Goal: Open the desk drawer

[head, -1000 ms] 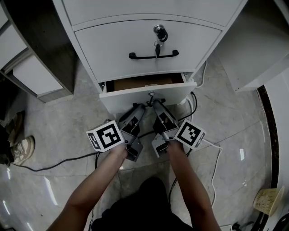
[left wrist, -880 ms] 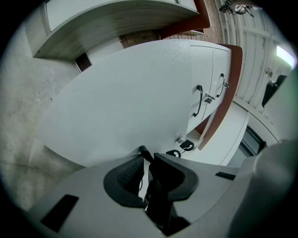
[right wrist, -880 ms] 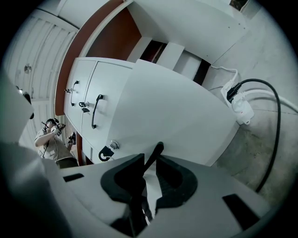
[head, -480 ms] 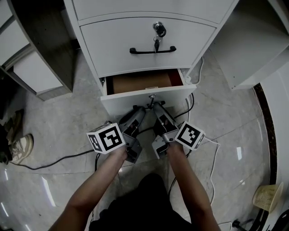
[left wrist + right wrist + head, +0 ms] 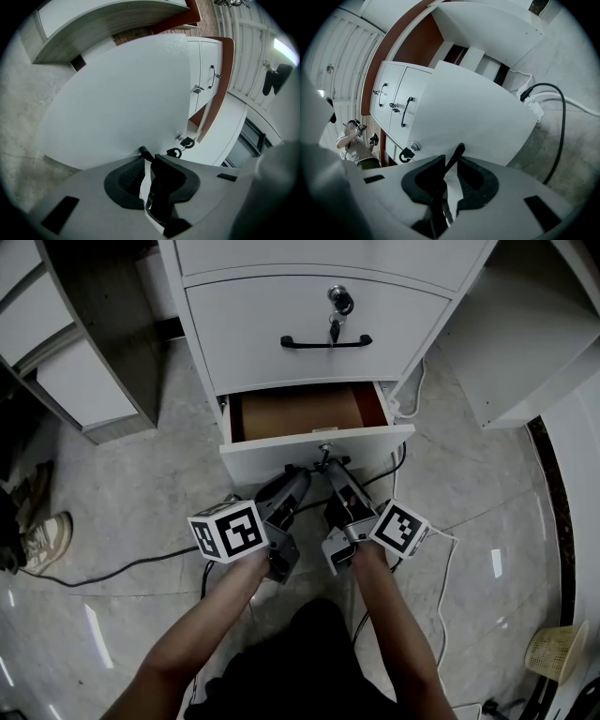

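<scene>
Drawer [image 5: 272,456] is sliding farther out. Left gripper [image 5: 300,472] and right gripper [image 5: 331,470] jaws are clamping its handle [image 5: 144,153]. Pulling evenly and level should be avoiding jams.

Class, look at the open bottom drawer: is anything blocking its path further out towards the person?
Nothing visible blocks the drawer. The left gripper and right gripper hold its handle; cables lie on the floor below.

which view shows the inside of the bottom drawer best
The head view: it looks down into the open bottom drawer and shows its brown inside. The left and right gripper views show only its white front and handle.
</scene>
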